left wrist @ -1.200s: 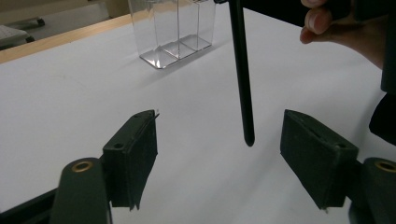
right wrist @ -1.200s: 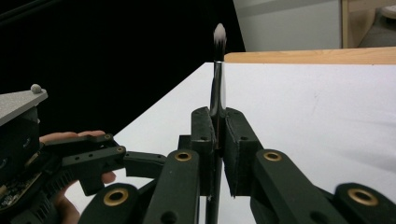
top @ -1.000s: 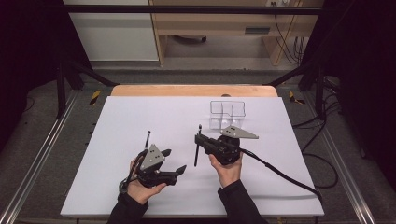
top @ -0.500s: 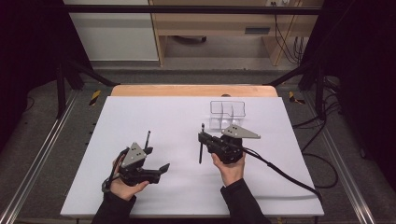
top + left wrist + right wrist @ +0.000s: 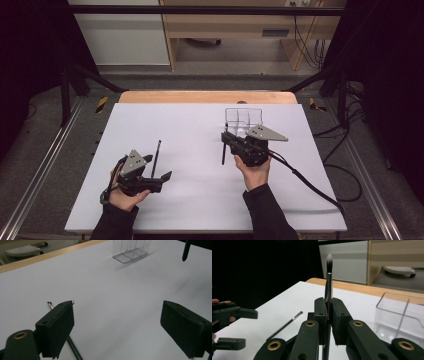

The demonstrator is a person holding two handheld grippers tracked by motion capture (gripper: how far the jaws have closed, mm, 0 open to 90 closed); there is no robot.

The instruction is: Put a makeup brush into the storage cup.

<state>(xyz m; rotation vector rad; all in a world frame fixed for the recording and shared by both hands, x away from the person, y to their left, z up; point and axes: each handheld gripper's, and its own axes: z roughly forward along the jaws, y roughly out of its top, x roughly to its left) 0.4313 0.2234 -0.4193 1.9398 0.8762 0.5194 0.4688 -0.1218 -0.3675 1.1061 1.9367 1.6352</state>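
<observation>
Upright, a makeup brush [image 5: 329, 282] is clamped by its handle in the closed right claw [image 5: 328, 315], bristles up, apparently so that it can be lowered handle-first into the clear divided organizer [image 5: 243, 118] standing just beyond on the white worktop [image 5: 200, 125]. A second, thinner brush [image 5: 156, 158] is seen lying flat on the worktop, just beside the left claw [image 5: 156, 167], whose jaws are held wide apart with nothing between them, seemingly readied for a pick-up. In the left gripper view that brush [image 5: 71, 346] passes under the near jaw, its tip pointing away.
</observation>
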